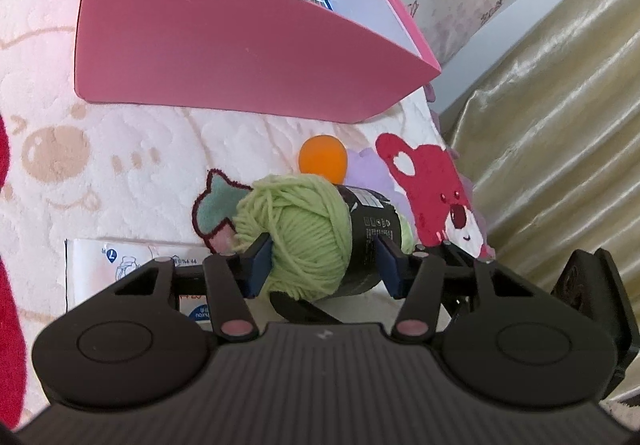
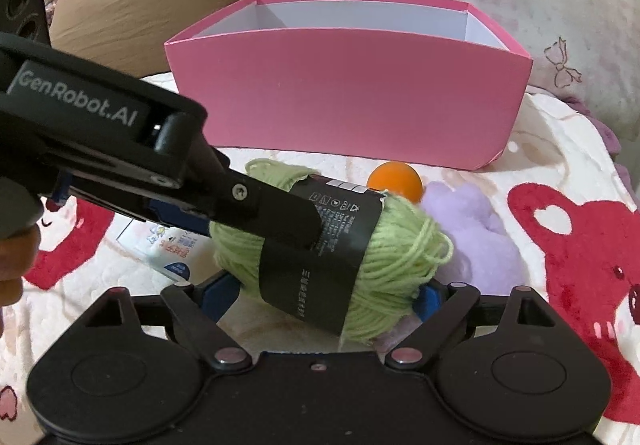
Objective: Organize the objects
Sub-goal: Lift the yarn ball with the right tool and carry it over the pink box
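Left gripper (image 1: 324,265) clamps a green yarn ball (image 1: 304,237) by its black paper band | right gripper (image 2: 326,297) also closes on the yarn's ends | yarn sits low over the white patterned blanket (image 1: 120,173), in front of the pink box (image 1: 224,45) | orange ball (image 1: 323,159) lies between yarn and box | tissue packet (image 1: 100,265) beside the yarn.

Fuzzy wool yarn ball (image 1: 296,233), matt cardboard box (image 1: 224,57)

Pink box (image 2: 348,101) contents hidden in right view, tissue pack (image 1: 120,265) partly covered, label print perhaps unreadable
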The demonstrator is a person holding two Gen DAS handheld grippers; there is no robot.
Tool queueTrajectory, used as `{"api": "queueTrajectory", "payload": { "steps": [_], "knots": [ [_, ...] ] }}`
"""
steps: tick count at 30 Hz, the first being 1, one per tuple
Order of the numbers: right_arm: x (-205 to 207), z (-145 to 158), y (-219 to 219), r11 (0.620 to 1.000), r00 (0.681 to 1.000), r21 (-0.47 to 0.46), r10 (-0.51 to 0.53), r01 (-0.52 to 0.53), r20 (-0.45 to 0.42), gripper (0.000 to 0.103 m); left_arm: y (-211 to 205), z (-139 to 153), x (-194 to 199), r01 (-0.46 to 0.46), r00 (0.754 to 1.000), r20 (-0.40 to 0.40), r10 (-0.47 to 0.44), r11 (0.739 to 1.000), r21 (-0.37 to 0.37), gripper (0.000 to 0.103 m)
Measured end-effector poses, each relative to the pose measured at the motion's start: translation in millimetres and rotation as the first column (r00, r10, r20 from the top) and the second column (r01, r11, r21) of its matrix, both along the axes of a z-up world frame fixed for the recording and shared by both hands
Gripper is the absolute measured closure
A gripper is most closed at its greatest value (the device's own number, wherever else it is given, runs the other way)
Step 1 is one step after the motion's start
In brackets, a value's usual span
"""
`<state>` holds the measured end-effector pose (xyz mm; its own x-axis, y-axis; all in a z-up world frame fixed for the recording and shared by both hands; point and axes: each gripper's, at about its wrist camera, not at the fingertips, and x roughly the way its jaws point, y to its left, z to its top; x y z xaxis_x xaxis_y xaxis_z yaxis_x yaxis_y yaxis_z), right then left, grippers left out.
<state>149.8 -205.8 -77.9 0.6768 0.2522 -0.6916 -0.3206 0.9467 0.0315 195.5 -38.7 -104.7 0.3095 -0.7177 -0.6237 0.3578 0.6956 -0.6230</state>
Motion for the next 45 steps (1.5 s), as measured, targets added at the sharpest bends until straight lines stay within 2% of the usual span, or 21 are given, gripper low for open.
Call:
{"api": "queueTrajectory", "payload": {
  "steps": [8, 15, 28, 45],
  "knots": [
    [-10, 19, 3, 1.000, 1.000, -0.009, -0.001, 0.002, 0.022, 0.013, -4, 21, -9, 0.023, 1.000, 0.016, -0.023, 0.999, 0.032, 0.050],
    [-21, 43, 1, 1.000, 0.999, 0.001, 0.015, -0.015, 0.042, 0.013, -8, 54, -22, 0.045, 0.998, 0.036, -0.048, 0.996, 0.082, 0.050],
    [-43, 91, 2, 0.999, 0.997, -0.003, 0.048, -0.048, 0.064, 0.012, -3, 107, -44, 0.077, 0.995, 0.058, -0.084, 0.989, 0.123, 0.050],
    [-52, 151, 0, 0.989, 0.982, -0.071, 0.140, -0.132, 0.125, 0.012, 3, 165, -61, 0.057, 0.989, 0.129, -0.070, 0.993, 0.102, 0.050]
  ]
}}
